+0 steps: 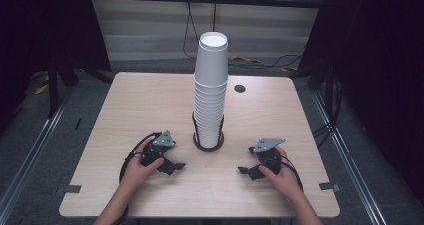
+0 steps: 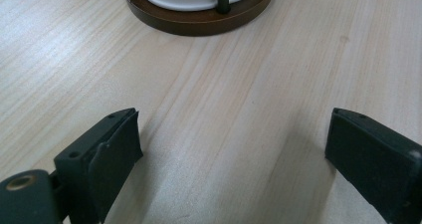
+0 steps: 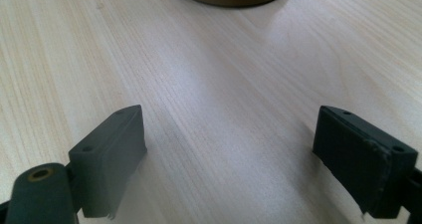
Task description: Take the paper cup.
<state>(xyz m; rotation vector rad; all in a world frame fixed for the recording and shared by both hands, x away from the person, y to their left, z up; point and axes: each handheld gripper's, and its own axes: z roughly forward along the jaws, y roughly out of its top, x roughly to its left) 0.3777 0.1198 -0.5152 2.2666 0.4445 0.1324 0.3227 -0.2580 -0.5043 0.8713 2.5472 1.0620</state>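
Cup stack in holder, both grippers idle

Tall stack of white paper cups [image 1: 210, 90] upright in dark round holder [image 1: 208, 144], mid-counter, nearer the front edge. Left gripper [image 1: 176, 167] and right gripper [image 1: 244, 170] resting on counter [image 1: 125, 115] either side of holder, near front edge, pointing inward. Fingers [image 2: 107, 154] spread wide on both, gripping nothing. Cups probably light, thin-walled, easily crushed, nested tight. Best hold likely top cup's side wall below rim, gentle squeeze.

Pale wooden table [image 1: 150, 105], grey floor [image 1: 360, 165]
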